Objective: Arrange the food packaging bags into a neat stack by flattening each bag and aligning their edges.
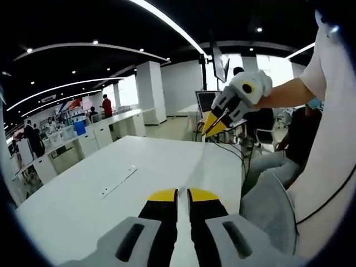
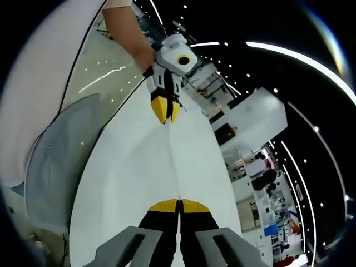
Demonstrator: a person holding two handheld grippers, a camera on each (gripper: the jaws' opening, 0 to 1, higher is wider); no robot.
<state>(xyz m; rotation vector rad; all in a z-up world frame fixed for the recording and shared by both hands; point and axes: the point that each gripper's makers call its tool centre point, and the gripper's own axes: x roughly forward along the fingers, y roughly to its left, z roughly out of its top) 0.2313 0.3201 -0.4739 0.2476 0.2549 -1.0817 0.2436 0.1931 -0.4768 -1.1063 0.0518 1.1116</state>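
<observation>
Both tongs hang above the white counter (image 1: 83, 194), holding nothing. The left tongs (image 1: 182, 194) are nearly closed, the right tongs (image 2: 179, 205) pressed together. No bags are visible, so neither seems nearer.

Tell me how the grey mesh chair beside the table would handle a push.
The grey mesh chair probably feels light, its back being thin mesh. That mesh would likely flex under pressure. Its base is hidden, so rolling is uncertain.
</observation>
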